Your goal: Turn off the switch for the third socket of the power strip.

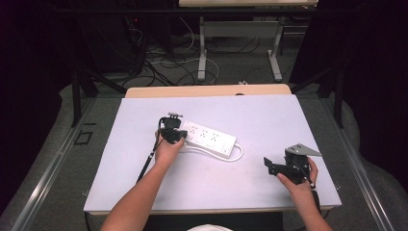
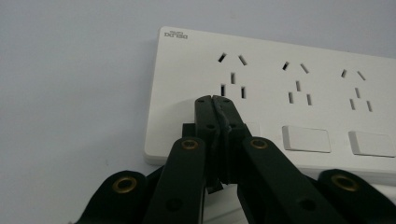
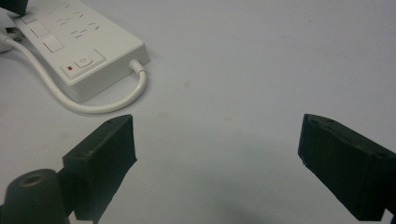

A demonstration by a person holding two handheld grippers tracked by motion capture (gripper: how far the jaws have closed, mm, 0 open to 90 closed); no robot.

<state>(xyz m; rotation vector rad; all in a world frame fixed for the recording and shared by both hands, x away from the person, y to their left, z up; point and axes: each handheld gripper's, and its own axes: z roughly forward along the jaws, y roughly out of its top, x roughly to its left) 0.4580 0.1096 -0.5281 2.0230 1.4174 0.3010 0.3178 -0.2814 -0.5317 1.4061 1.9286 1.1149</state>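
Your left tool [image 2: 213,99] has its jaws pressed together, holding nothing, with the tips on the white power strip [image 1: 209,138] near the switch of the first socket. The strip lies in the middle of the tabletop [image 1: 144,183], its cable [image 3: 70,102] curling beside it. If you push at an angle, the tips may slide off the switch and shove the strip (it looks light). Your right tool [image 3: 215,144] is wide open and empty, well apart, so it cannot steady the strip

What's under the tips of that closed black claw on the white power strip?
The left gripper, jaws shut, sits over the power strip, in its row of white switches. Whatever lies right beneath is covered.
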